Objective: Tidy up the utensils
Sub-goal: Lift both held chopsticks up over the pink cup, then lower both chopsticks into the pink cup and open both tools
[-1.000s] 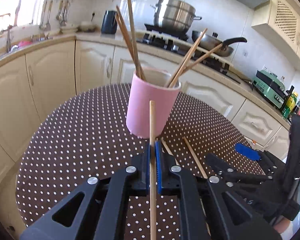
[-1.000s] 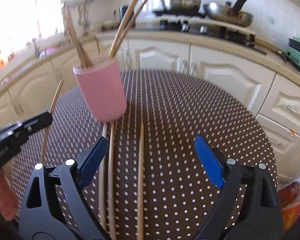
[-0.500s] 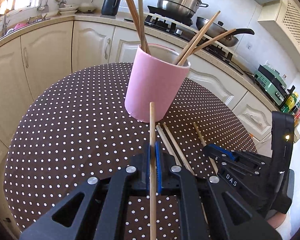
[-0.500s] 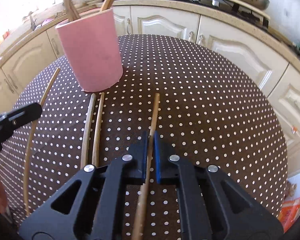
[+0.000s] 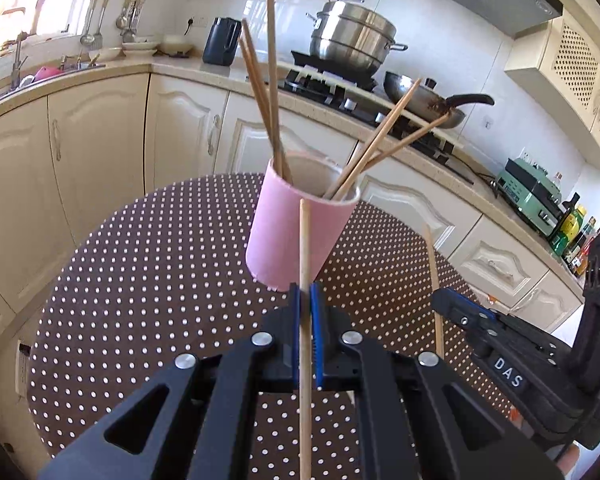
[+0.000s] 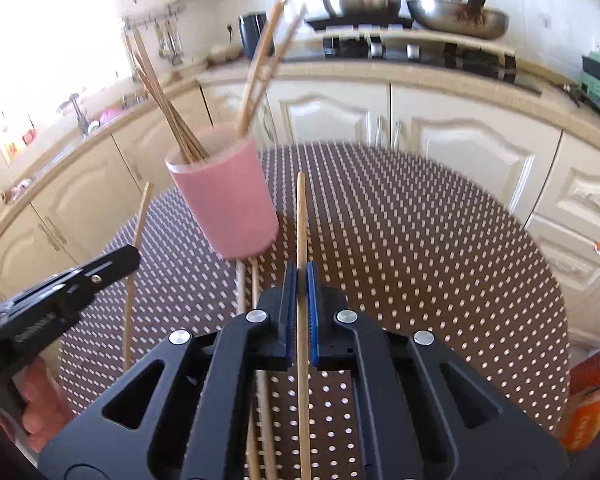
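A pink cup (image 5: 296, 228) stands on the dotted round table (image 5: 148, 280) with several wooden chopsticks (image 5: 270, 88) leaning in it; it also shows in the right wrist view (image 6: 228, 200). My left gripper (image 5: 305, 304) is shut on one chopstick (image 5: 304, 248) that points up in front of the cup. My right gripper (image 6: 299, 284) is shut on another chopstick (image 6: 300, 220), raised above the table, right of the cup. Two chopsticks (image 6: 246, 284) lie on the table below the cup.
Cream kitchen cabinets (image 5: 100, 148) curve behind the table. A steel pot (image 5: 352, 44) and a pan (image 5: 420, 100) sit on the stove. A green appliance (image 5: 528, 196) and bottles stand at the right. An orange bag (image 6: 592, 404) lies beside the table.
My right gripper has lifted its chopstick off the table. Both grippers have tilted up, so the cup appears farther and higher. The left gripper still holds its chopstick.
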The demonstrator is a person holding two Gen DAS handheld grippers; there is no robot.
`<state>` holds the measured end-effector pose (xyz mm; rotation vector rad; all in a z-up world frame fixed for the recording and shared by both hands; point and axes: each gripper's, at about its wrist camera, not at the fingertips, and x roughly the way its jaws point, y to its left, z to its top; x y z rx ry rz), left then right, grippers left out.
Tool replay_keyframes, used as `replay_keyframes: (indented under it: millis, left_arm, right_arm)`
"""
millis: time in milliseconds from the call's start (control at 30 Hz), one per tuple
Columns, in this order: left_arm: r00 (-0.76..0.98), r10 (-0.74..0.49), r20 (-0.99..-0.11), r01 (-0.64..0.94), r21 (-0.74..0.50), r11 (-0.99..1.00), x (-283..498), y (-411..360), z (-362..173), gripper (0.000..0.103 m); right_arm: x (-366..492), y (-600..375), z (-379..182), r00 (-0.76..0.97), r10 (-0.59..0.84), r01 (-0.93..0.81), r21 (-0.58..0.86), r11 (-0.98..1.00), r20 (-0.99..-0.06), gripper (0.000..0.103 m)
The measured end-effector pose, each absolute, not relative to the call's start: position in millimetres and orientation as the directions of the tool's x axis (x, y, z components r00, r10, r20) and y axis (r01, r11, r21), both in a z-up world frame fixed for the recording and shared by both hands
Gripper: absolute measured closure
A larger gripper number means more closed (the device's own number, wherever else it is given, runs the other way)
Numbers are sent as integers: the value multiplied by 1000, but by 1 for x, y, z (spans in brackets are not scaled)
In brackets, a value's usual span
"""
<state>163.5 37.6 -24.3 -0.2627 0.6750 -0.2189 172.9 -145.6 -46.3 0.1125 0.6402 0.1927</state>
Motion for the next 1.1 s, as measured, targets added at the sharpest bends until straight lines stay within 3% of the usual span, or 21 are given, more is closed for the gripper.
replay_keyframes:
  millis: [500,867,1100]
  left_arm:
    - [857,-270,-439,143,-302,943,162,39,42,97]
    - [952,-228,-206,165,-281,945,184,48,99,97]
    - [975,-198,-102,163,-282,946,208,50,125,97]
  right_arm:
    - [164,-135,24,867,204,-154,145,977,-454,97]
    - [177,-126,83,907,245,-194,176,965,-342,97]
    - [198,-125,117,925,258,-208,198,958,-279,97]
